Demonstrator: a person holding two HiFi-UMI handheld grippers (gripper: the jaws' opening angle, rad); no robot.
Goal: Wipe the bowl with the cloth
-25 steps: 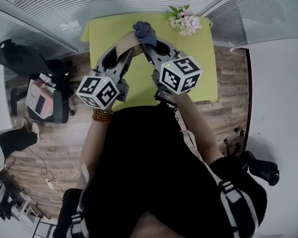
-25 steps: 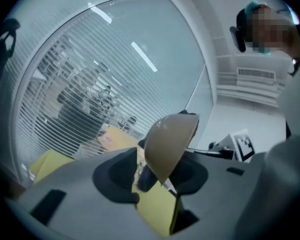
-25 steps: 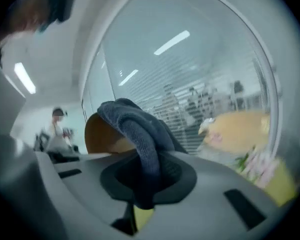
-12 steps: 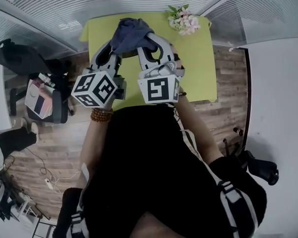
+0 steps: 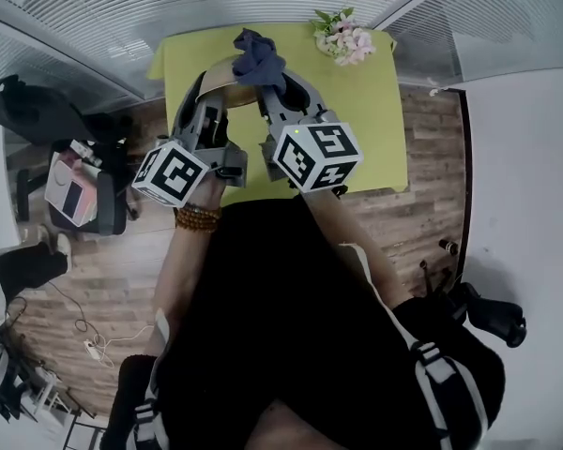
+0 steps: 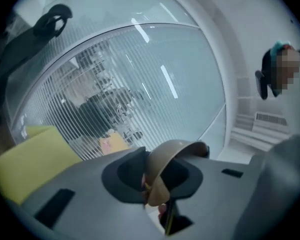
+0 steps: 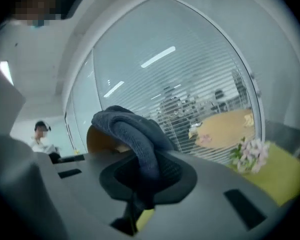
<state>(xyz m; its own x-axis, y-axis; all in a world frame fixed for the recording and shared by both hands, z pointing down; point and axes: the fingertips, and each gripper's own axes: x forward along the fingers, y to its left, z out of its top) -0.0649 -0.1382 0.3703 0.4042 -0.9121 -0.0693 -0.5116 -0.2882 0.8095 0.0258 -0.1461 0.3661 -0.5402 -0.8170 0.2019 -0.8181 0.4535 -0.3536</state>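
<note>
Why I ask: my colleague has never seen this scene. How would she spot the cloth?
Start at the yellow-green table. Over its far end, the right gripper pinches the cloth beside a tan bowl. It is the only dark blue, soft, crumpled thing, unlike the pink flowers nearby.

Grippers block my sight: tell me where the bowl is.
In the head view the bowl is top centre, clamped in the left gripper above the green table, cloth just right of it.
</note>
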